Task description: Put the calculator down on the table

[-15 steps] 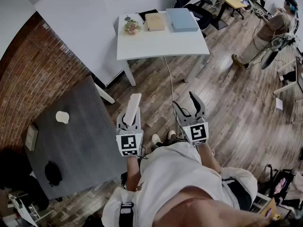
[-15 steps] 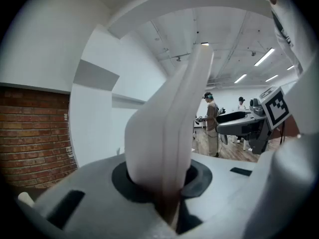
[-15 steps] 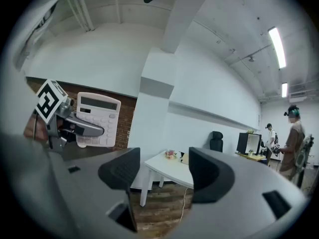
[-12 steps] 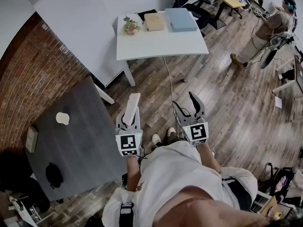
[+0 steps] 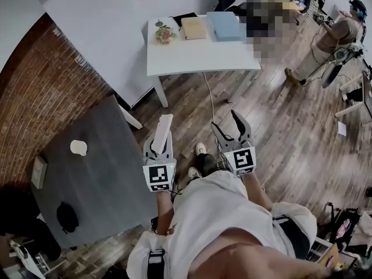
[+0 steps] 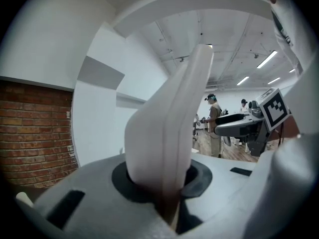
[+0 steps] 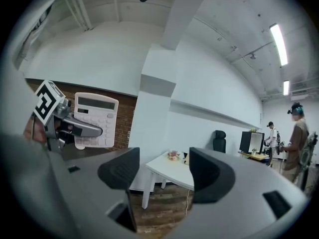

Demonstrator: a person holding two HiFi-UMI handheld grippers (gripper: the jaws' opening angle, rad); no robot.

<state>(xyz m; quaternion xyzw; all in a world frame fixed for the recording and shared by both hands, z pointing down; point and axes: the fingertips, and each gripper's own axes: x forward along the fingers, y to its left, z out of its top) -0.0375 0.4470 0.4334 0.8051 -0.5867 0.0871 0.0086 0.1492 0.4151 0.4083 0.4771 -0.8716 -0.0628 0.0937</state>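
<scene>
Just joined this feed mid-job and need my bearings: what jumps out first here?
The pale calculator catches the eye first, held on edge in the closed left gripper just in front of the person. Beside it, the right gripper is wide open with nothing between its jaws. A white table stands ahead, and a dark table sits to the left.

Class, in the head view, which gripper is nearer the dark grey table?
Left. The left gripper, shut on the calculator, hangs right beside the dark grey table, at its edge. The right gripper, open, is farther away over the wooden floor.
</scene>
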